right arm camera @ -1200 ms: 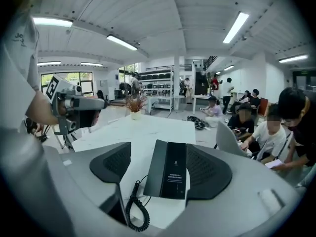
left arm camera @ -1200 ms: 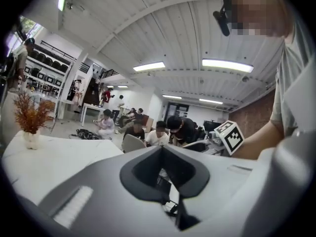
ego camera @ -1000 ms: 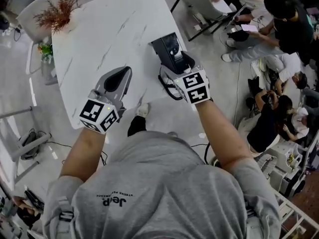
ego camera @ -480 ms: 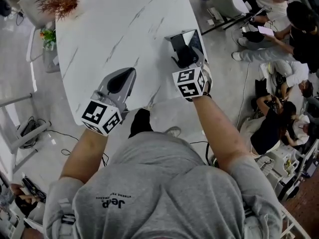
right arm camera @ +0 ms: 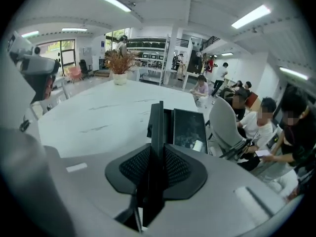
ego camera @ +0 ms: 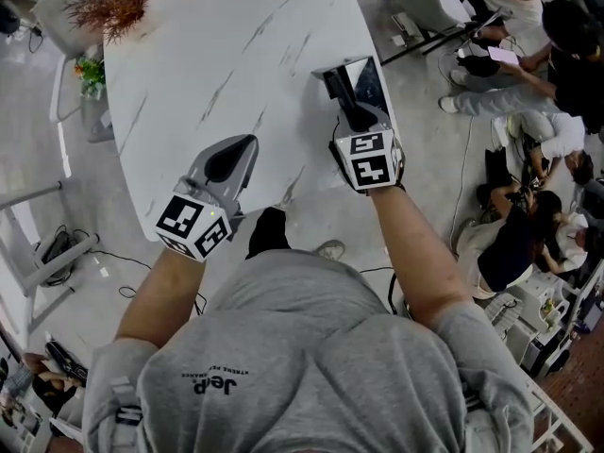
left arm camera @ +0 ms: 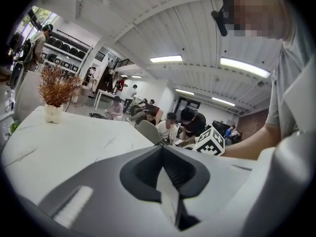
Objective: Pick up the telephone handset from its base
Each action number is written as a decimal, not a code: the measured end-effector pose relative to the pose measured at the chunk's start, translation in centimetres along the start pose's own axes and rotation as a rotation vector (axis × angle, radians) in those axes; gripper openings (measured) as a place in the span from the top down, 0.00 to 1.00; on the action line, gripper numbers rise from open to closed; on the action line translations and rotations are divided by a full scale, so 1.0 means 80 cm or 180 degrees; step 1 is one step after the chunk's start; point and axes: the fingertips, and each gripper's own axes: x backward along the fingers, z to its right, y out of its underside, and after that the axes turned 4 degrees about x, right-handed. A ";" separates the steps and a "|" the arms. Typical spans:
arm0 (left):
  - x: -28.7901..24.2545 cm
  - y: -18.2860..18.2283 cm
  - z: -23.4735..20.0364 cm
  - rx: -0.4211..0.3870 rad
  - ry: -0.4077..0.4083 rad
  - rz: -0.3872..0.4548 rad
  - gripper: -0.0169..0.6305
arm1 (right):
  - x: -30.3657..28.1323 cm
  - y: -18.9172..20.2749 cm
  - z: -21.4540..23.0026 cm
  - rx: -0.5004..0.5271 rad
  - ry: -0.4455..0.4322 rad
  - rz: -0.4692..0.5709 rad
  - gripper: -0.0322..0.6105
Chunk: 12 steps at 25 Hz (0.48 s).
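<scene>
The black telephone base (ego camera: 366, 75) stands near the right edge of the white marble table (ego camera: 217, 55). Its slim black handset (ego camera: 340, 88) lies along the base's left side. My right gripper (ego camera: 363, 123) reaches down over the near end of the handset. In the right gripper view the handset (right arm camera: 157, 127) runs straight up between the jaws; they are closing, and both pads press on it. The base's glossy panel (right arm camera: 188, 127) shows just right of it. My left gripper (ego camera: 242, 145) hovers over the table's near edge, shut and empty; the left gripper view shows nothing between its jaws.
A dried plant in a white pot (ego camera: 113, 3) stands at the table's far left. Several people (ego camera: 538, 55) sit on the floor and at a desk to the right. A grey chair (right arm camera: 224, 125) is beyond the table's right edge. The coiled cord (ego camera: 332, 125) hangs off the near edge.
My right gripper has come down over the handset and its jaws have closed on it. The left gripper has sunk a little toward the table's near edge.
</scene>
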 end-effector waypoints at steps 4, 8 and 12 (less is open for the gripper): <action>-0.002 -0.014 0.012 -0.0063 0.0077 0.0019 0.89 | 0.032 -0.009 0.013 -0.0482 -0.0182 0.0222 0.83; -0.014 -0.036 0.047 -0.0140 0.0240 0.0074 0.89 | 0.086 -0.026 0.038 -0.0849 -0.0285 0.0638 0.83; -0.030 -0.056 0.104 -0.0271 0.0508 0.0102 0.89 | 0.160 -0.037 0.072 -0.1127 -0.0279 0.1047 0.83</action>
